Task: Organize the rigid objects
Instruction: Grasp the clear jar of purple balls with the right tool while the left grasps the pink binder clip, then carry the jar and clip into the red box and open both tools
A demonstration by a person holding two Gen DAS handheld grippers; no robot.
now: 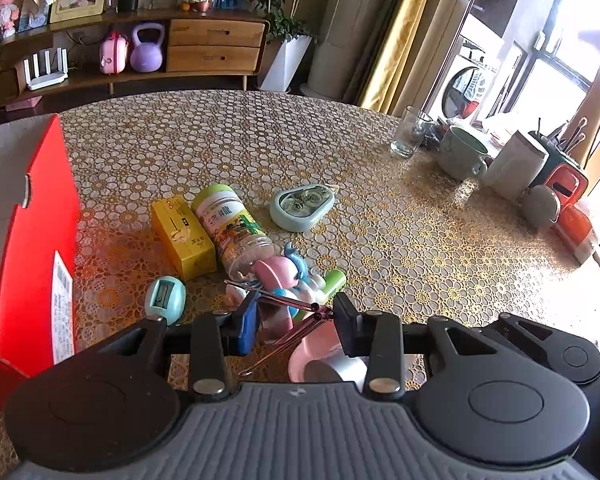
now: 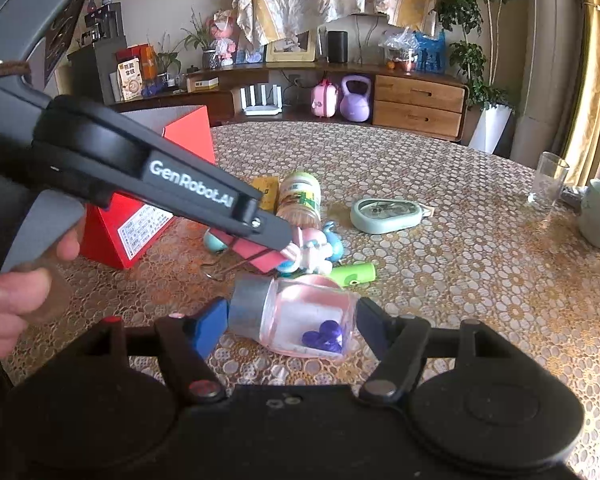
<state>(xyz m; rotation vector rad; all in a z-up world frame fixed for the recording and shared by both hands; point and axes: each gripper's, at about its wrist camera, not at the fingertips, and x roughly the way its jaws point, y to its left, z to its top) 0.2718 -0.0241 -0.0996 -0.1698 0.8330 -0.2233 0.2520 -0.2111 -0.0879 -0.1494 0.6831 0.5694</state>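
Note:
A pile of small objects lies on the table: a yellow box [image 1: 182, 236], a green-capped bottle [image 1: 232, 226], a teal sharpener [image 1: 165, 294], a mint oval case [image 1: 302, 204], a pink and blue toy [image 1: 288, 276], a green tube [image 1: 334, 280] and a metal hair clip [image 1: 284, 300]. My left gripper [image 1: 296, 322] is open around the toy and the clip. My right gripper [image 2: 290, 320] sits around a pink jar with a silver lid [image 2: 300, 316] lying on its side; the jaws stand at its ends. The left gripper also shows in the right wrist view [image 2: 284, 246].
A red box [image 1: 36, 248] stands at the left, also in the right wrist view [image 2: 148, 208]. A glass [image 1: 410, 132], a green mug [image 1: 460, 154], a white packet [image 1: 514, 166] and an orange item [image 1: 572, 216] stand at the right table edge.

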